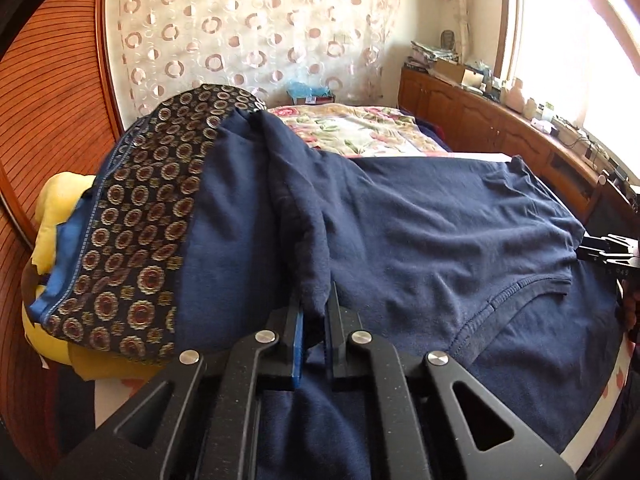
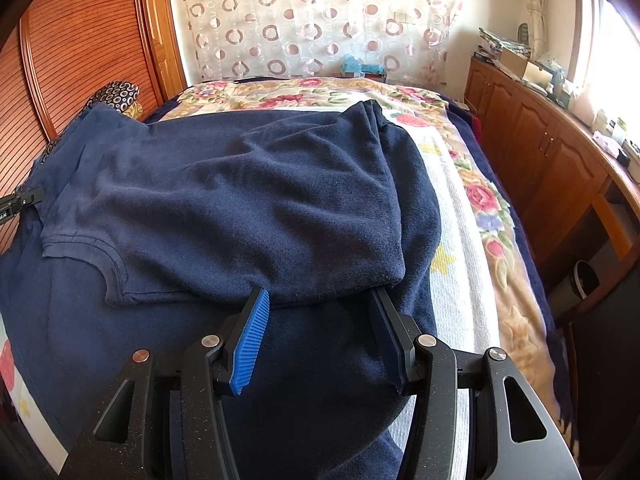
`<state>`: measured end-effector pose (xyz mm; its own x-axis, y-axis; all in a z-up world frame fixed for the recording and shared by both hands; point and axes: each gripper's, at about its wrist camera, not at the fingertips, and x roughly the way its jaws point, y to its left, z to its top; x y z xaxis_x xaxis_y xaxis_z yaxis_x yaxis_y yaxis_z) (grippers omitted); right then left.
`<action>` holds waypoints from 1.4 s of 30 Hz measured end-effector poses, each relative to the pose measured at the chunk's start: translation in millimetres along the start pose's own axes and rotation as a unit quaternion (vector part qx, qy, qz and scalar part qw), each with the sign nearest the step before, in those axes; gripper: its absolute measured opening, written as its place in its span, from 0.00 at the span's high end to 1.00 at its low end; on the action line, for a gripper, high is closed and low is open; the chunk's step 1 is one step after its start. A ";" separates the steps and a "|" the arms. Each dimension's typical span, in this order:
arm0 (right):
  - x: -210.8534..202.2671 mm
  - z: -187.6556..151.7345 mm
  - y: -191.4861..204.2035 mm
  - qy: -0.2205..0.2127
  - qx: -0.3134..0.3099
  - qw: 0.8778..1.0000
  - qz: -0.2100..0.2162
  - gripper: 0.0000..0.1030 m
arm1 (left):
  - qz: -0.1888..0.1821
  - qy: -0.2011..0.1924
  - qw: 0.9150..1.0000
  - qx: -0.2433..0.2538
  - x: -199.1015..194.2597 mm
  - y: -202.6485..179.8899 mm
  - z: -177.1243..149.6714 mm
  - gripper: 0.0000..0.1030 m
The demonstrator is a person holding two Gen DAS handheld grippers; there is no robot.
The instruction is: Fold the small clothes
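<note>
A navy blue T-shirt (image 1: 420, 220) lies spread on the bed, its upper layer folded over the lower one (image 2: 240, 200). My left gripper (image 1: 316, 300) is shut on a bunched ridge of the navy fabric near the shirt's left side. In the right wrist view it shows only as a black tip (image 2: 20, 200) at the left edge. My right gripper (image 2: 318, 294) stands open, and the folded layer's near edge lies over its two fingertips. The pads do not press on the cloth. The right gripper's tip also shows at the right edge of the left wrist view (image 1: 608, 250).
A dark garment patterned with circles (image 1: 140, 240) lies heaped on a yellow cloth (image 1: 60, 200) left of the shirt. Under the shirt are a white towel (image 2: 460, 280) and a floral blanket (image 2: 492, 208). Wooden cabinets (image 2: 540, 152) run along the right, a slatted wardrobe door (image 2: 80, 40) stands left.
</note>
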<state>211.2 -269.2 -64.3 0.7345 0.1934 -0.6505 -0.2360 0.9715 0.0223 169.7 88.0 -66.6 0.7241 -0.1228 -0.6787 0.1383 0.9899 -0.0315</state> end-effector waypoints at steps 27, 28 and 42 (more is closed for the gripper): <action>-30.3 33.7 -11.0 -0.047 -0.024 0.998 0.023 0.95 | -0.031 -0.042 0.999 -0.015 -40.3 10.6 9.8 0.95; -38.9 34.6 -12.5 -0.058 -0.020 0.998 0.027 0.95 | -0.036 -0.049 0.998 -0.017 -48.5 12.4 11.9 0.95; -143.2 -22.9 -19.3 -0.113 -0.016 0.991 0.073 0.95 | -0.059 -0.061 0.995 -0.050 -100.9 34.8 -33.8 0.95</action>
<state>96.1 -318.7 11.1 0.8140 0.3611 -0.4550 -0.3683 0.9265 0.0765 78.6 137.3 -24.1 0.7848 -0.2400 -0.5714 0.1637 0.9695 -0.1823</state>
